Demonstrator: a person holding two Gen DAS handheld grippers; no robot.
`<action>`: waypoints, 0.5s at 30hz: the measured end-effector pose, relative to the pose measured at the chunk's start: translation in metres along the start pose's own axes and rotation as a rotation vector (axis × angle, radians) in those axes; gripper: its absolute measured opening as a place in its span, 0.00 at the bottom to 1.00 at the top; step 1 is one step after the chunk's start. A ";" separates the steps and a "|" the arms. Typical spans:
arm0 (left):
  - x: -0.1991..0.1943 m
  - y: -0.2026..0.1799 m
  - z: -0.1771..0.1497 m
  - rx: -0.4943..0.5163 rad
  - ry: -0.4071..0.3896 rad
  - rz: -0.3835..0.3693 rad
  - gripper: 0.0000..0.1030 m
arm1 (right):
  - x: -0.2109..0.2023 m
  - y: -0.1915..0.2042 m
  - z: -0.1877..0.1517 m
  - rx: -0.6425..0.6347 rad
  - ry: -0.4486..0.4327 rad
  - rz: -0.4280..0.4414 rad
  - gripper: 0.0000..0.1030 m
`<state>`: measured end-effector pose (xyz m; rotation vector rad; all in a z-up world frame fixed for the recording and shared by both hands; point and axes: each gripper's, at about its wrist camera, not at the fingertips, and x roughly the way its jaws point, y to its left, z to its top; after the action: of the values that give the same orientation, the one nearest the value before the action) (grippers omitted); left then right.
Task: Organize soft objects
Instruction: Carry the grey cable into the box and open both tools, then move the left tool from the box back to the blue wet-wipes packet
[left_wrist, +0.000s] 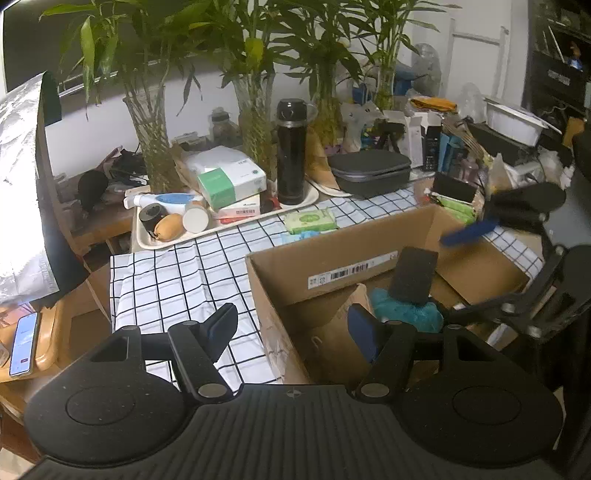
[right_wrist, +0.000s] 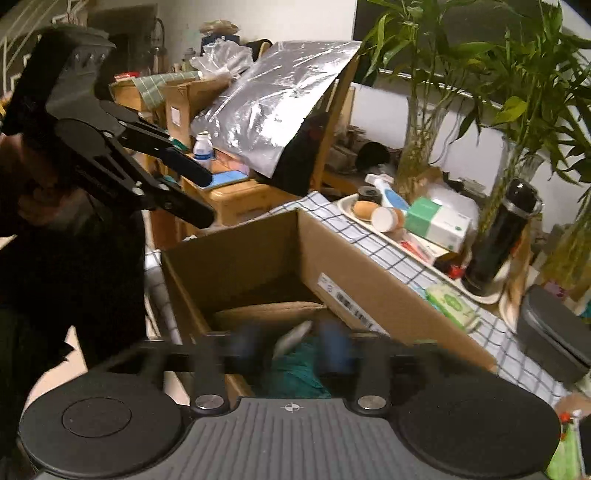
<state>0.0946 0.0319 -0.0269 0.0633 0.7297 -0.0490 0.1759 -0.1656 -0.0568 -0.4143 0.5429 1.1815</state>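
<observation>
Both hand-held grippers, left (left_wrist: 291, 325) and right (right_wrist: 291, 345), gaping empty; teal soft toy (left_wrist: 406, 310) lying beneath mine inside cardboard box (left_wrist: 280, 273); barcode label (left_wrist: 351, 271) unreadable.

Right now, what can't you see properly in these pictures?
- Cardboard box floor: right wrist view, the right hand-held gripper covers most of it.
- Teal fluffy thing: left wrist view, the black sponge and a gripper finger hide part.
- Right gripper's fingers: right wrist view, blurred.
- Phone screen: left wrist view, too small to read.
- Box label: both views, print too small.
</observation>
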 end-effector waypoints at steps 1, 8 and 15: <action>0.001 0.000 0.000 0.004 0.002 -0.003 0.63 | -0.002 0.000 0.000 -0.001 -0.010 -0.007 0.88; 0.006 -0.006 -0.004 0.033 0.010 -0.013 0.63 | -0.005 -0.008 -0.003 0.031 -0.030 -0.046 0.98; 0.008 -0.004 -0.001 0.023 0.001 -0.027 0.63 | -0.005 -0.017 -0.007 0.068 -0.028 -0.090 1.00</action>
<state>0.0995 0.0277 -0.0335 0.0755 0.7309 -0.0833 0.1892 -0.1789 -0.0589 -0.3598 0.5337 1.0779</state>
